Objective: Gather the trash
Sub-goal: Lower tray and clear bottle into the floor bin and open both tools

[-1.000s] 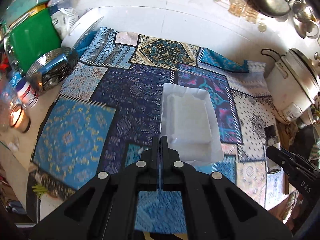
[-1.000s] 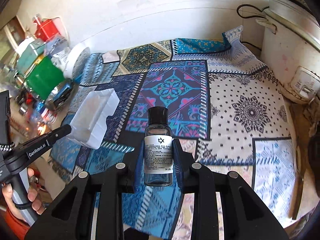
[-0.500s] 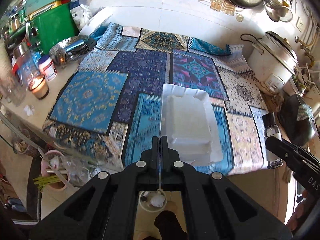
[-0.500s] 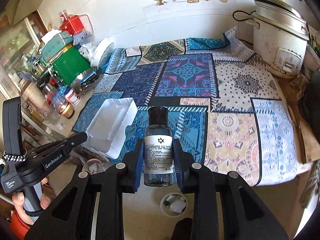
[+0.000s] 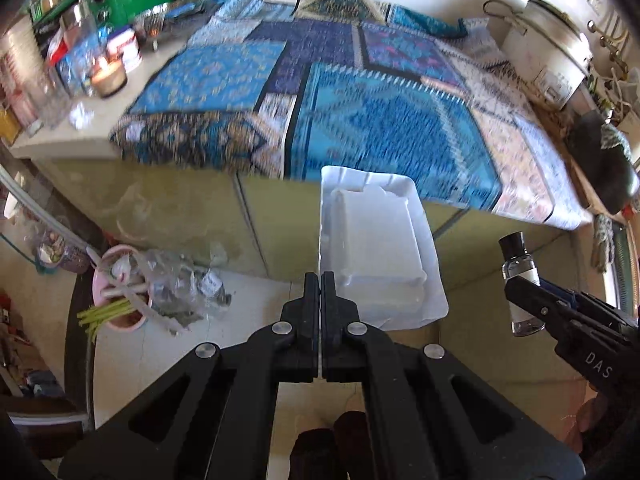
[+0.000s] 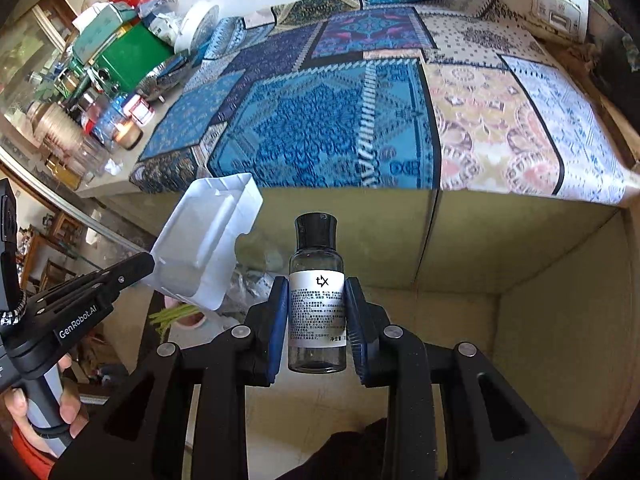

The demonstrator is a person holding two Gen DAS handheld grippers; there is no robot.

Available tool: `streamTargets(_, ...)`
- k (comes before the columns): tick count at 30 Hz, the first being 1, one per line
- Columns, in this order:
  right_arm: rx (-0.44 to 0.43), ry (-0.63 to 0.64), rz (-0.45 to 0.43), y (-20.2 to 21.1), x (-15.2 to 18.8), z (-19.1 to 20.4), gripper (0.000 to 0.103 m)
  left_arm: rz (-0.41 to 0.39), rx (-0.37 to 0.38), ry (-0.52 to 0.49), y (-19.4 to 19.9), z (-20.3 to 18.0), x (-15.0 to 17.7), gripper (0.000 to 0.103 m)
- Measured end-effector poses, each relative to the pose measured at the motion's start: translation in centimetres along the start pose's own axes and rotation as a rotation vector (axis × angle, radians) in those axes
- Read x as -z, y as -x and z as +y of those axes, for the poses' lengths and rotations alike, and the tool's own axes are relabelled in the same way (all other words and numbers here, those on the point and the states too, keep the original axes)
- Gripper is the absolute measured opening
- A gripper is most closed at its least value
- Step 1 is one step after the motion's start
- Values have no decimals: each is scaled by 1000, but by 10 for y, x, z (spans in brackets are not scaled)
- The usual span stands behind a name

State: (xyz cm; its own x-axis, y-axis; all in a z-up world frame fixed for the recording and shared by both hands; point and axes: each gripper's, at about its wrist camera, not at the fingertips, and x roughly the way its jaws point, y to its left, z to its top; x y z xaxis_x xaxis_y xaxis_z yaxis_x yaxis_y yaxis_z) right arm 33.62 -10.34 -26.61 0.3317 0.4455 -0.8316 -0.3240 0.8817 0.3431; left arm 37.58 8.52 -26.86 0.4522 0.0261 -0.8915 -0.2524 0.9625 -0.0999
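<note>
My left gripper (image 5: pixel 321 280) is shut on the rim of a white plastic tray (image 5: pixel 376 252) and holds it in the air, off the counter's front edge. The tray also shows in the right wrist view (image 6: pixel 204 244), with the left gripper (image 6: pixel 148 260) at its edge. My right gripper (image 6: pixel 317 312) is shut on a small clear bottle (image 6: pixel 317 300) with a black cap and a white label, held upright in front of the counter. The bottle also shows in the left wrist view (image 5: pixel 520 280). A pink bin (image 5: pixel 120 300) with trash and a plastic bag stands on the floor, lower left.
A patchwork cloth (image 6: pixel 340 120) covers the counter. Jars, a lit candle (image 5: pixel 108 76) and a green box (image 6: pixel 132 56) crowd its left end. A white rice cooker (image 5: pixel 548 52) stands at the right. Yellow cabinet doors (image 6: pixel 440 232) lie below the counter.
Both grippers have pulled back and down from over the counter to in front of it, each still holding its object. The floor and the pink bin have come into view.
</note>
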Motion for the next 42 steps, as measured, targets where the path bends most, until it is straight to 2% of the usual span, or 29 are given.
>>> streamTargets(4,10,-12,63,-36,20,-22,26,83,-20,32,-45,10,31,0)
streamTargets(9,13,-33,140,-101,49,-58,26,167,-45,59,-120,17,73,0)
streamTargets(15,13,-46,233,-214,92,-106,26,246,-53,110,-238,28,127,0)
streamTargets(19,14,-21,264,-292,115,-128,26,271,-41,142,-319,38,163,0)
streamTargets(24,-3,16,286,-376,138,-141,26,312,-42,163,-416,52,207,0)
streamTargets(27,-23,40,320,-428,150,-143,26,328,-34,170,-459,58,229,0)
streamTargets(30,-21,77,351,-465,151,-135,26,357,8,188,-493,57,245,0)
streamTargets(34,-31,94,393,-505,155,-134,26,381,20,175,-526,50,260,0)
streamTargets(42,-27,126,447,-532,162,-148,26,418,31,242,-558,54,275,1)
